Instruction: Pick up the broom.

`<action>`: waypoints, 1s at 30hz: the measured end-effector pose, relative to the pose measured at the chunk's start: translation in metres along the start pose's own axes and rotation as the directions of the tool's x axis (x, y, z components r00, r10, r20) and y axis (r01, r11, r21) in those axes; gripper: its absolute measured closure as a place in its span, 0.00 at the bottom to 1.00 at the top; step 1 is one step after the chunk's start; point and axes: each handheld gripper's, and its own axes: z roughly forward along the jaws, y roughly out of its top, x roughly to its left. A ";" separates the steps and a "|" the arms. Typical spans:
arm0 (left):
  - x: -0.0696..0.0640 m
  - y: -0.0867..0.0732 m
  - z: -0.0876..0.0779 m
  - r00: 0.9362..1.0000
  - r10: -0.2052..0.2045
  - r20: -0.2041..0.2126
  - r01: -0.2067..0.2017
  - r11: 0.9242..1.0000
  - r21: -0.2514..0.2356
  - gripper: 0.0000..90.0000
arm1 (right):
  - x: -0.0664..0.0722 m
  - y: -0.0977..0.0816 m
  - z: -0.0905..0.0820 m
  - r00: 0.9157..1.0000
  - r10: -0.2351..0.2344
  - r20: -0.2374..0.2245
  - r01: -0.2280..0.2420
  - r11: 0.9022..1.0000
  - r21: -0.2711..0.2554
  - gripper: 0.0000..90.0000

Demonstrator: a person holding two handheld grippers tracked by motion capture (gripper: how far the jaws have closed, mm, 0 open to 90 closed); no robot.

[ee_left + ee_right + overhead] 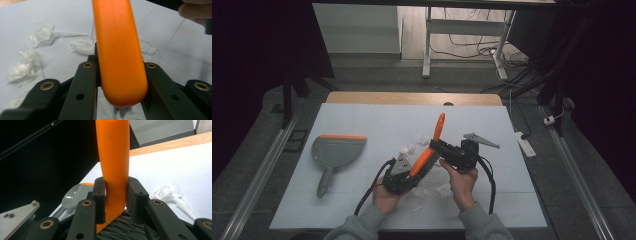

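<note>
Both hand-held grippers, left [412, 170] and right [438, 146], clamp the orange brush [432, 145] at frame centre, steadying it over paper scraps [417, 145] (dustpan [334, 150] waits at left).

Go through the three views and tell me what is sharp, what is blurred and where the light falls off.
High view: white table cover evenly lit, surroundings fall to black, dustpan soft but readable. Left gripper view: orange brush handle close and blurred, with a soft sheen; paper scraps hazy. Right gripper view: handle and jaws fairly sharp, left background dark, bristles dim.
</note>
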 end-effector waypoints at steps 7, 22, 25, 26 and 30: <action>0.012 0.001 -0.013 0.999 0.044 -0.019 -0.044 0.999 0.030 0.87 | 0.006 0.003 0.003 0.999 -0.043 -0.026 0.044 0.999 0.030 0.74; 0.042 0.010 -0.054 0.988 0.155 0.028 -0.157 0.966 0.203 0.88 | 0.033 0.027 -0.020 0.847 -0.524 -0.088 0.526 0.804 0.277 0.43; 0.045 0.011 -0.056 0.985 0.163 0.055 -0.172 0.954 0.245 0.88 | 0.040 0.023 -0.021 0.792 -0.595 -0.137 0.602 0.725 0.334 0.41; 0.045 0.011 -0.056 0.985 0.163 0.063 -0.174 0.949 0.262 0.88 | 0.043 0.022 -0.022 0.774 -0.614 -0.151 0.624 0.702 0.343 0.41; 0.041 0.012 -0.054 0.978 0.185 0.091 -0.204 0.931 0.302 0.88 | 0.056 0.017 -0.020 0.708 -0.671 -0.221 0.696 0.610 0.379 0.43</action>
